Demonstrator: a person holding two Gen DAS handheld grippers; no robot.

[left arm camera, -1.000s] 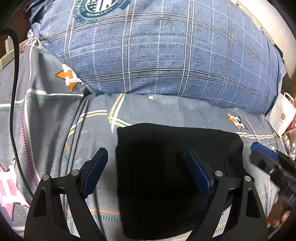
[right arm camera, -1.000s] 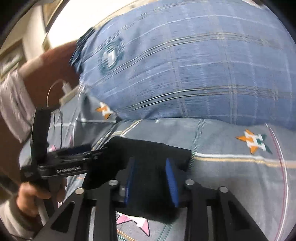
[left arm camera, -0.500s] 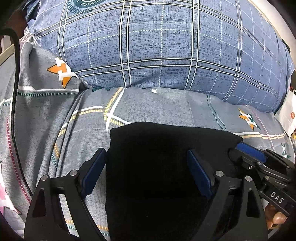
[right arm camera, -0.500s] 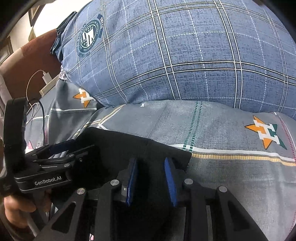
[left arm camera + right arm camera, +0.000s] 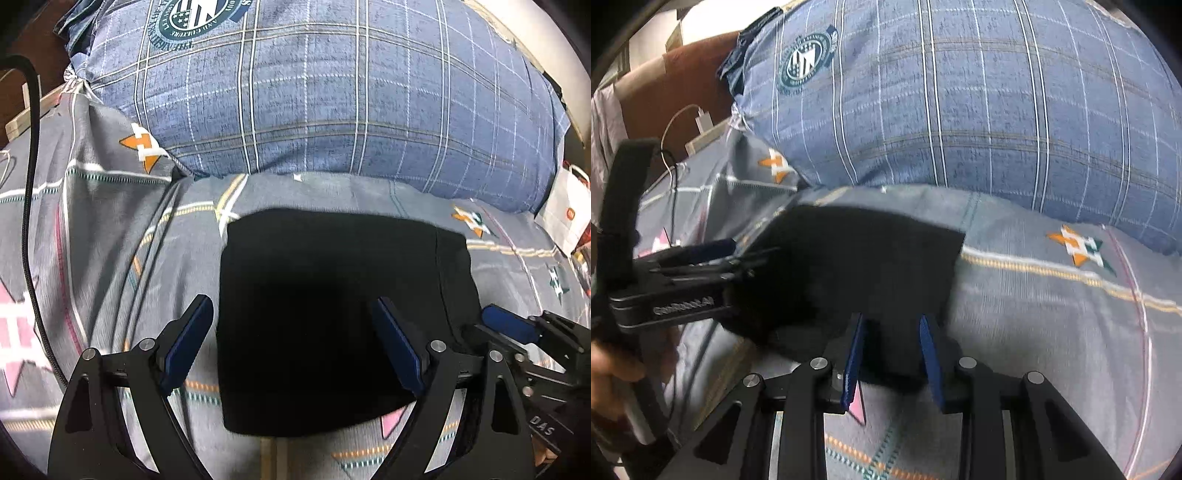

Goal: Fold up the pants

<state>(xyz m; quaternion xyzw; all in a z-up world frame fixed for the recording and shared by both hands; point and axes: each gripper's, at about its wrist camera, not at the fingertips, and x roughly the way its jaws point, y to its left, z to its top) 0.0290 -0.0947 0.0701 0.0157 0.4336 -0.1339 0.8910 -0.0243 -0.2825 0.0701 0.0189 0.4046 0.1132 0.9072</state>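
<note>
Pants [image 5: 332, 314]: black, folded into a compact rectangle, lying on the grey patterned bed sheet [image 5: 110, 240] before a blue plaid pillow [image 5: 332, 103]. Left gripper [image 5: 291, 347]: fingers spread wide, released, straddling the pants' left portion. Right gripper [image 5: 892, 354]: fingers parted, near edge of the pants between them; grip cannot be told. White paper bag [image 5: 565, 218]: at bed's right edge, contents not visible.

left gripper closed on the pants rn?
No: in the left wrist view the left gripper stands wide open, one finger left of the folded black pants over the bedsheet, the other over the cloth.
</note>
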